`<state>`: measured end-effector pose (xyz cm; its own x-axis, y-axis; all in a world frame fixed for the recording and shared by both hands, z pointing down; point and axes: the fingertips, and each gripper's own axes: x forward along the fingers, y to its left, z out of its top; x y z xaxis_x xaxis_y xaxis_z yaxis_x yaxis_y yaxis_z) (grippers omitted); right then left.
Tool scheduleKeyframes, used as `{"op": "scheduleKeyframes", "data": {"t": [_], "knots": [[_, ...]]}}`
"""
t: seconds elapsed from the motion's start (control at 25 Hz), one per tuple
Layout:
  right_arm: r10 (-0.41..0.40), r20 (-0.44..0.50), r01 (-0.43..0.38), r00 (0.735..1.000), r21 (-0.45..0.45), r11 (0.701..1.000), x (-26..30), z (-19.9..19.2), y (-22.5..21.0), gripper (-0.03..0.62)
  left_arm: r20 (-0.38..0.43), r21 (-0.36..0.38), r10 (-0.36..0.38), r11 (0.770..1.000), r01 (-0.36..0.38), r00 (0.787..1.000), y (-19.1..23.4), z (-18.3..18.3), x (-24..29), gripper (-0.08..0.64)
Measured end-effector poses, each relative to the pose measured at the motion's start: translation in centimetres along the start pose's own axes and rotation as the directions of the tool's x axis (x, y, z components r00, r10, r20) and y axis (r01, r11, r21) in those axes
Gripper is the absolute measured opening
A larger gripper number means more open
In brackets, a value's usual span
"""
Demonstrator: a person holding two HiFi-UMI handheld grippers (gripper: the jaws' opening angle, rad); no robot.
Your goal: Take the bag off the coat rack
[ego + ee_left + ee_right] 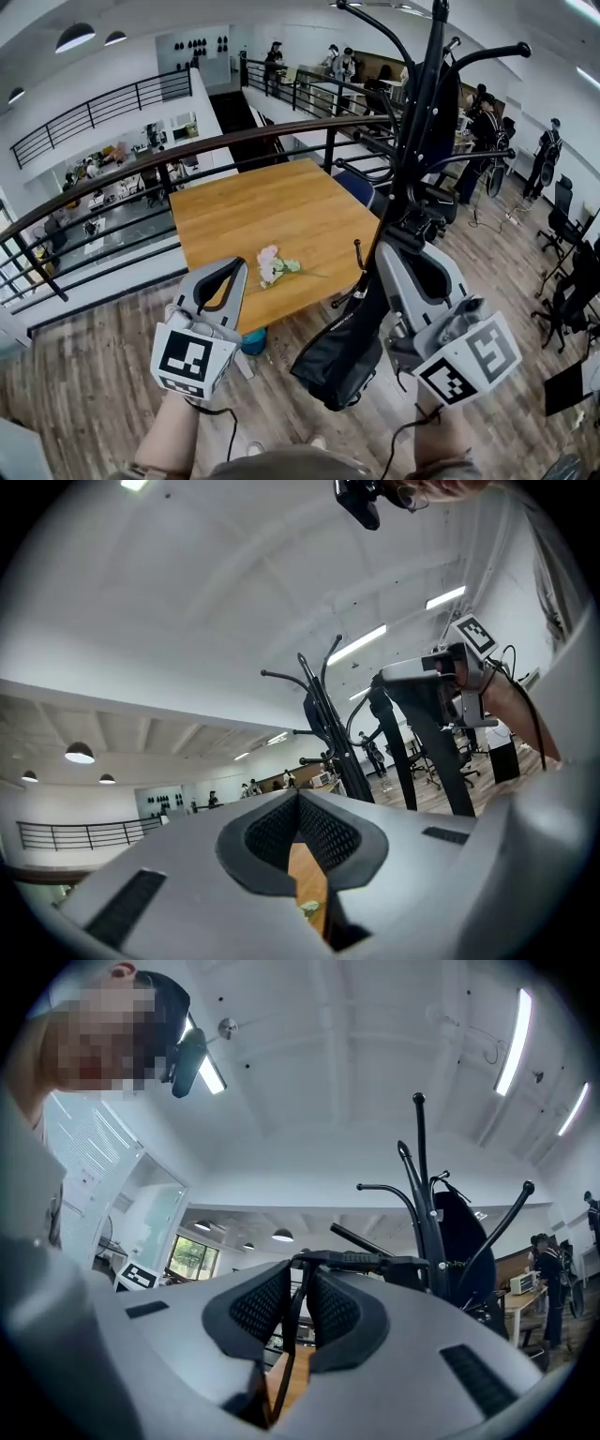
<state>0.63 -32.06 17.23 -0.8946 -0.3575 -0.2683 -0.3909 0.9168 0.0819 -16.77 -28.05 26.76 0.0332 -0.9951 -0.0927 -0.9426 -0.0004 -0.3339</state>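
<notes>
The black bag [339, 361] hangs by its strap [298, 1309] just beside the pole of the coat rack [419, 112], off the wooden floor [84, 394] and near the corner of the bench [272, 206]; its weight seems to pull the strap taut, which would be why it dangles below the grip; the right hand-held gripper [302, 1274] has its jaws closed on that thin strap, pads pressed to either side, tilted up towards the rack's arms, probably to lift the strap off its hook; whether the strap is already free of the hook I cannot tell; the left hand-held gripper [239, 266] is held low over the bench edge, jaw tips together and holding nothing, apparently kept clear; a pink flower sprig [272, 265] lies on the bench beyond it
</notes>
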Motion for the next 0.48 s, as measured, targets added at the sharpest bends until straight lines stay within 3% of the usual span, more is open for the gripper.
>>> {"op": "scheduleKeyframes", "data": {"t": [0.32,0.48], "knots": [[0.120,0.045,-0.122,0.992,0.050,0.991,2.3,1.3,5.6,0.067,-0.036,0.047,0.117,0.992,-0.115,0.992,4.0,1.3,-6.5,0.015],[0.211,0.055,-0.215,0.976,0.073,0.974,4.2,-0.4,9.7,0.065,-0.050,0.041,0.197,0.980,-0.195,0.979,6.3,0.3,-10.4,0.015]]}}
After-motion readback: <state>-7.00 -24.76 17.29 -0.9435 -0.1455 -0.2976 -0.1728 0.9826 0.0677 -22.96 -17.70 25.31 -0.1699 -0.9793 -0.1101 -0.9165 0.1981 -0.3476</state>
